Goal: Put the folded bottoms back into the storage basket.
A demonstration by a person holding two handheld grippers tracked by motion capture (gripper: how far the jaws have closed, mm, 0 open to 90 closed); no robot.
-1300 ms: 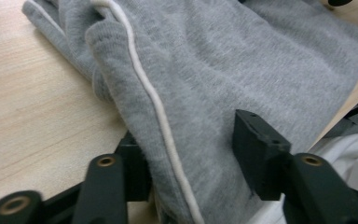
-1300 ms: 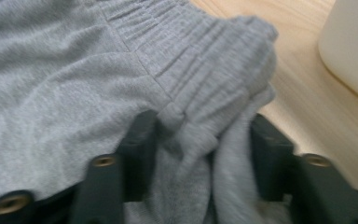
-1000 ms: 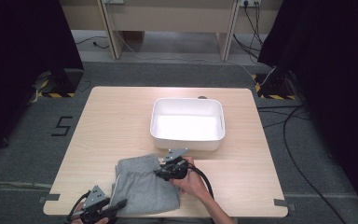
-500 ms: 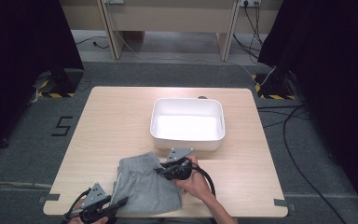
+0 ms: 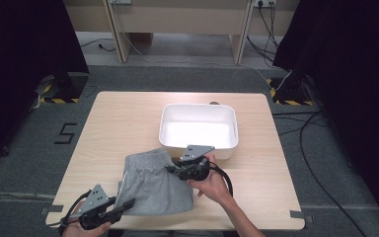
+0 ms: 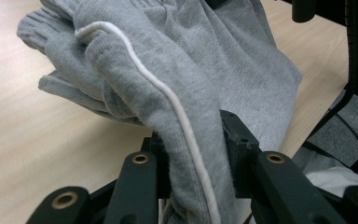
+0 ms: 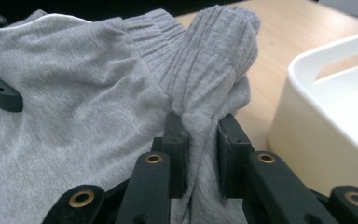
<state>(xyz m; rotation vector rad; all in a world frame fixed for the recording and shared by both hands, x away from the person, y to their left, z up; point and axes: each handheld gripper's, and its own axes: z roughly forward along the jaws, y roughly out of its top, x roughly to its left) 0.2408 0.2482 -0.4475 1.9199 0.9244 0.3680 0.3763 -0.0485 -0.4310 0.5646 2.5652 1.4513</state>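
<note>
Grey shorts (image 5: 153,185) lying on the near half of the tabletop (image 5: 118,123), just in front of the white tub (image 5: 199,129), waistband end toward the tub and leg end toward the front edge. Gripped at two places. Left tongs (image 5: 127,203) at the near left corner, clamped on a fold of the leg edge; seen up close in the left gripper view (image 6: 196,154), with the white piping (image 6: 168,98) of the shorts (image 6: 223,60) running down between the two black jaws and the cloth bunched tight there. Right tongs (image 5: 173,169) at the upper right corner of the garment, close to the tub's near wall, pinched shut on a gather of the ribbed waistband; in the right gripper view (image 7: 200,140) a wad of ribbed knit (image 7: 219,51) standing up from between the jaws, the rest of the shorts (image 7: 70,93) spreading away to the left, the tub (image 7: 335,116) just beside on the right. Waistband corner lifted off the wood a little, or so it seems from above; hard to judge at that angle. Right hand (image 5: 212,182) wrapped round its handle, cable looping behind. Tub apparently empty.
</note>
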